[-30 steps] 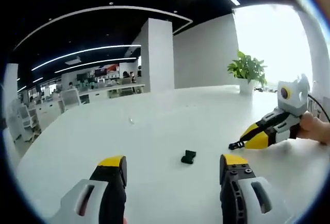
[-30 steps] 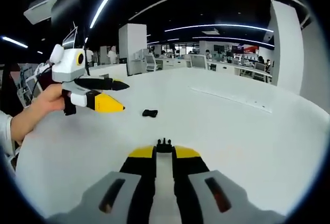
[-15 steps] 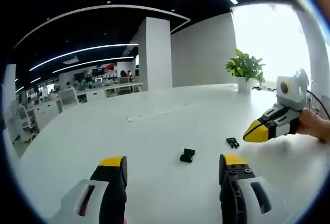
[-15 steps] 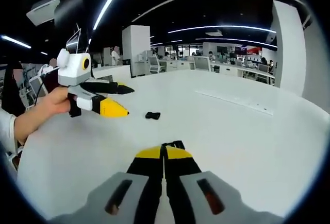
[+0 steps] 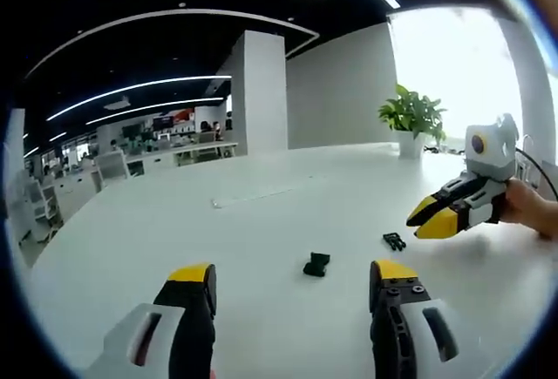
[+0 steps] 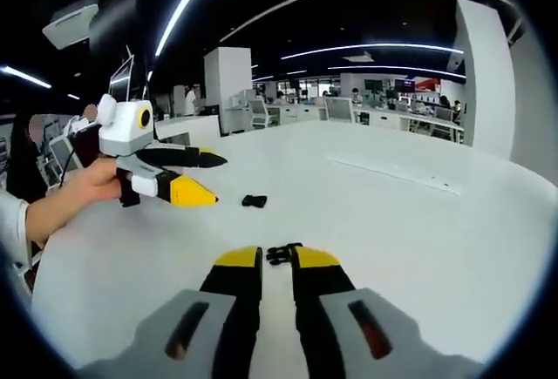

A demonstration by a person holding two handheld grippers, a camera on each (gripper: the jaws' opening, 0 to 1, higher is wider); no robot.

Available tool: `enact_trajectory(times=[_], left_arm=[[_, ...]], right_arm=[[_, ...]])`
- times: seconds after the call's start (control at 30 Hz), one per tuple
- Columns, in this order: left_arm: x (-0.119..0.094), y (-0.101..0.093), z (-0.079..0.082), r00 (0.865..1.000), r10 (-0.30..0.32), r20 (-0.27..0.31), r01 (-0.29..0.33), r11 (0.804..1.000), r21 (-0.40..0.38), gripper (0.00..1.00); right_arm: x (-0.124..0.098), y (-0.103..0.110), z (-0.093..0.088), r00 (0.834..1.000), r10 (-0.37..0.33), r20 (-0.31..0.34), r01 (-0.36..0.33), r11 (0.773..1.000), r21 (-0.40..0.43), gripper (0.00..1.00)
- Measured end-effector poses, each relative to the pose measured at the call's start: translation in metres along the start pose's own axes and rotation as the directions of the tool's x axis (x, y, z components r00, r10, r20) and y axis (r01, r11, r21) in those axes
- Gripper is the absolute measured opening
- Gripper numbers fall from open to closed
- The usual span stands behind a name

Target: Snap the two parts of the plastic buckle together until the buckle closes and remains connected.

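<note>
Both buckle halves lie loose on the smooth white counter [image 5: 261,222], near each other but apart: the blocky half [image 5: 316,264] ahead of the left hand-held gripper [image 5: 288,287], whose jaws are spread wide and empty, and the pronged half [image 6: 281,252] just off the tips of the right hand-held gripper [image 6: 277,261]. Its jaws stand slightly parted, holding nothing. Parts look small, black, hard plastic; judged: buckle unjoined, each half placed for its own gripper to grasp.

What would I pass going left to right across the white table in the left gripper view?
Left gripper with jaws wide apart, socket half of the buckle, pronged half, right gripper, potted plant stands farther back.
</note>
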State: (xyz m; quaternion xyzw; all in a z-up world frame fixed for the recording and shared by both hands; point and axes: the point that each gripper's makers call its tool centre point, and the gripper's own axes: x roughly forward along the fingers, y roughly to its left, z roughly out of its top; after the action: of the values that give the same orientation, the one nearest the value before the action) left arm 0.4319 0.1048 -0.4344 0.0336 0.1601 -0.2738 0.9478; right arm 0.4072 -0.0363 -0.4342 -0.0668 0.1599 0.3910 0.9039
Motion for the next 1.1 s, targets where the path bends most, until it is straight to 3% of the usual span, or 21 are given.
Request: enact_trajectory(times=[0.07, 0.5, 0.9, 1.1], left_arm=[[0.001, -0.001, 0.001, 1.000, -0.007, 0.004, 0.007, 1.000, 0.000, 0.72], [0.011, -0.004, 0.000, 1.000, -0.016, -0.003, 0.016, 0.999, 0.030, 0.68], [0.022, -0.007, -0.001, 0.999, -0.035, -0.018, 0.036, 0.998, 0.048, 0.58], [0.027, -0.014, -0.003, 0.998, -0.057, -0.039, 0.060, 0.995, 0.074, 0.48]], right_arm=[[0.002, 0.000, -0.001, 1.000, -0.005, -0.006, 0.005, 1.000, 0.001, 0.22], [0.003, -0.003, 0.001, 1.000, -0.015, 0.005, 0.015, 1.000, 0.006, 0.25], [0.005, -0.006, -0.001, 1.000, -0.017, 0.000, 0.017, 1.000, 0.003, 0.25], [0.006, -0.005, -0.002, 1.000, -0.014, -0.003, 0.014, 1.000, 0.007, 0.25]])
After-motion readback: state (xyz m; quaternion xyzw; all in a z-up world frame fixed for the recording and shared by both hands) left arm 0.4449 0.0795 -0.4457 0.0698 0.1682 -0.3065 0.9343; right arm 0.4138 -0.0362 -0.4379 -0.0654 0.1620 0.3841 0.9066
